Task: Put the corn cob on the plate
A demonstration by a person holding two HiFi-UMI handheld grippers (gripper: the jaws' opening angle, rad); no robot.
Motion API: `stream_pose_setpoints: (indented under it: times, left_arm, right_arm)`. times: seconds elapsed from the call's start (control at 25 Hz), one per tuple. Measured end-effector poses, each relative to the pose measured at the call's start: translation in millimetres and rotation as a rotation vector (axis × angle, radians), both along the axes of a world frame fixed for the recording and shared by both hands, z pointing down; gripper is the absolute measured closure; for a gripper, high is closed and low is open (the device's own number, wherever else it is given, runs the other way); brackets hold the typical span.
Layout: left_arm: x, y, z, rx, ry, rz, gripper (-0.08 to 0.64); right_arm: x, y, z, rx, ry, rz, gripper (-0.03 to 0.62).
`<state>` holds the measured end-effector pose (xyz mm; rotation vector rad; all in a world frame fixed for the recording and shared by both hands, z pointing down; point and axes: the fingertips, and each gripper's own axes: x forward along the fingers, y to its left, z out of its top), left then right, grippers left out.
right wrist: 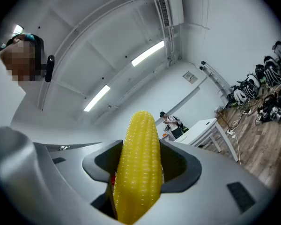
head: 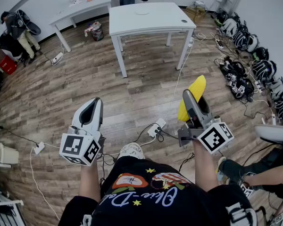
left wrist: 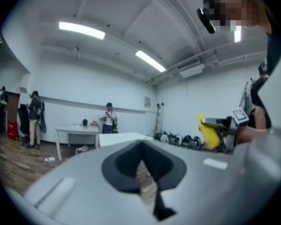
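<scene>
Carrying stage right now, so here's how I'd play it.

Head view: my right gripper (head: 192, 100) sits right of centre with the corn cob (head: 196, 85) clamped between its jaws. The yellow tip pokes out well past the jaws and tilts slightly up. My left gripper (head: 95, 105) is lower left, jaws pressed together, nothing in them. The white table (head: 151, 22) is at the top centre, well apart from me. The pale round thing on it (head: 142, 12) is probably the plate, but it's too small to be sure. Between me and it there are cables and a power strip (head: 156, 127) on the floor, so I'd watch my feet.

Left gripper view: the jaws meet in a point with only a sliver of floor showing behind them, so that one's empty. The cob shows at the right of the frame in the other gripper.

Right gripper view: the cob (right wrist: 139, 172) fills the middle, gripped down near its lower half, with the pads on both sides of it. The jaws stand wide because it's a fat thing.

My take: a cob is round and will roll. I'd tip the gripper down over the plate's middle, lay the cob flat along its length, and let go only once it's touching. The free left one could steady the rim.
</scene>
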<state>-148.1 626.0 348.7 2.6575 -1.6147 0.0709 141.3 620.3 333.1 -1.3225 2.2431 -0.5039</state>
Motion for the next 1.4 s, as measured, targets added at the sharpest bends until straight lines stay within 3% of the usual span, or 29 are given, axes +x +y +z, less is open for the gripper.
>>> stream_pose_setpoints:
  times: [0.32, 0.52, 0.68, 0.84, 1.12, 1.28, 1.4]
  left_arm:
    - [-11.3, -35.7, -0.7, 0.016, -0.011, -0.065, 0.561]
    - [-9.1, -96.3, 2.7, 0.017, 0.005, -0.036, 0.561]
    - [-10.4, -171.3, 17.3, 0.022, 0.027, -0.013, 0.561]
    - [-16.9, -278.5, 10.7, 0.052, 0.067, 0.019, 0.561]
    - [-37.7, -447.5, -3.7, 0.065, 0.044, 0.113, 0.561]
    - [-29.9, -526.4, 1.4, 0.051, 0.036, 0.145, 0.561]
    - [-8.3, -572.6, 12.9, 0.015, 0.041, 0.169, 0.561]
  right_arm:
    - [1.0, -38.0, 0.2, 0.014, -0.008, -0.032, 0.337]
    - [2.3, -90.6, 3.0, -0.006, -0.006, -0.006, 0.337]
    - [0.8, -154.3, 16.5, -0.032, 0.001, 0.028, 0.337]
    - [-11.0, -244.9, 10.1, -0.018, 0.012, 0.044, 0.337]
    - [-56.8, -406.0, -8.1, 0.024, 0.053, 0.070, 0.337]
    - [-72.3, -478.6, -8.5, 0.016, 0.050, 0.046, 0.337]
    - [-54.6, -530.7, 0.4, -0.027, 0.076, 0.052, 0.337]
